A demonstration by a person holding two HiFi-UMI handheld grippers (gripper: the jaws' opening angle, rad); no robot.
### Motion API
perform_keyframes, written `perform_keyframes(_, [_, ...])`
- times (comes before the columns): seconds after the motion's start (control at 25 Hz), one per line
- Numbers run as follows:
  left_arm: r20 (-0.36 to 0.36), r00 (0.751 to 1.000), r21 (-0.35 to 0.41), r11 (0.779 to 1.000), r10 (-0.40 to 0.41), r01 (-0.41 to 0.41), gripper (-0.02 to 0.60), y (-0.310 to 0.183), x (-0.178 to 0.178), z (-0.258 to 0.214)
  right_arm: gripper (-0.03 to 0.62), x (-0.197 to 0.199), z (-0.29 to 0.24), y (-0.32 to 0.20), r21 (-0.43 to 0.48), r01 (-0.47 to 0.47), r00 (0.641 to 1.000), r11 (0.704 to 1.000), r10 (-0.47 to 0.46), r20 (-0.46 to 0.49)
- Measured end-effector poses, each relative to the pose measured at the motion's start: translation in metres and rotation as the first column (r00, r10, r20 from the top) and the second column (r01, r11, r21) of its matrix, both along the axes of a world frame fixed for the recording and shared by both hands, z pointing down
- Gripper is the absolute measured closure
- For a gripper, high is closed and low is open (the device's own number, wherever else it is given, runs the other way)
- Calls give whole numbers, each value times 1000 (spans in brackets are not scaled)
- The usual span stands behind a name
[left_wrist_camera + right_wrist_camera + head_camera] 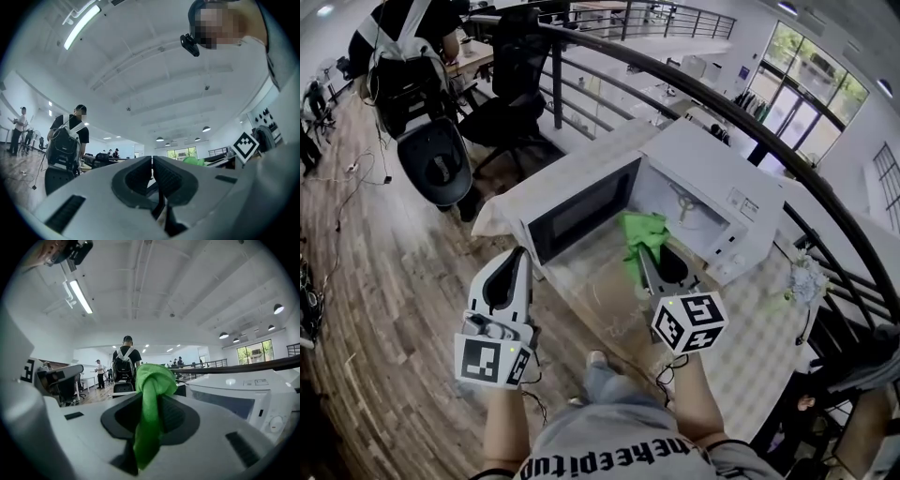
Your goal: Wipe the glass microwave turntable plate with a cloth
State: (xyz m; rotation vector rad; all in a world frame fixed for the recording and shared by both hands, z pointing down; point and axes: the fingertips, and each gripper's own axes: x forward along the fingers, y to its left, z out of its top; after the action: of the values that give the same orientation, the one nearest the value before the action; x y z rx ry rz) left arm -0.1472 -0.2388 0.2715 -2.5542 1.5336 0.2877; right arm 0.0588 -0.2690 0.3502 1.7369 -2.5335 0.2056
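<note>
**Cloth in the right tongs, plate faint on the bench below**

- The right tongs (151,405) were pinching a green cloth (153,380). A bunched wad stood up past the tips and a tail hung back between the pads.
- The left tongs (152,164) were pressed together with nothing between them. In the head view they were held off to the left, near the microwave's (712,173) swung-open door (581,214).
- The glass turntable plate (598,295) seemed to lie flat on the bench (750,342), in front of the open cavity and towards the bench's near edge.
- From the cloth, the plate lay down and slightly left, between the two tongs. The right tongs were the nearer pair. A round plate has no long axis to line up on.
- Judgement: the coming move would be a downward reach with the right tongs. The left tongs were free to steady the rim.

**Hard to make out**

- The plate showed only as pale glints on the bench cover, and its rim could not be traced all the way round.
- Neither gripper view showed the plate, as both looked out level across the room.
- The cloth and the right tongs hid part of the cavity floor.
</note>
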Motion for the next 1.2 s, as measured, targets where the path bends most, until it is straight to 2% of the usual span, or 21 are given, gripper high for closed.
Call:
perform_keyframes(0.2, [12, 1000, -22, 1000, -3, 4, 569, -20, 8, 13, 494, 0, 46, -28, -126, 31, 999, 992, -29, 21])
perform_keyframes(0.56, [17, 1000, -51, 999, -12, 13, 569, -45, 18, 38, 494, 5, 127, -61, -326, 43, 999, 944, -38, 22])
perform_keyframes(0.8, [29, 999, -86, 996, -15, 17, 569, -57, 24, 58, 497, -3, 176, -76, -434, 72, 997, 898, -72, 17])
perform_keyframes(1.2, [42, 998, -129, 990, -43, 48, 569, -65, 20, 75, 499, -38, 250, -88, -579, 104, 990, 809, -138, -16])
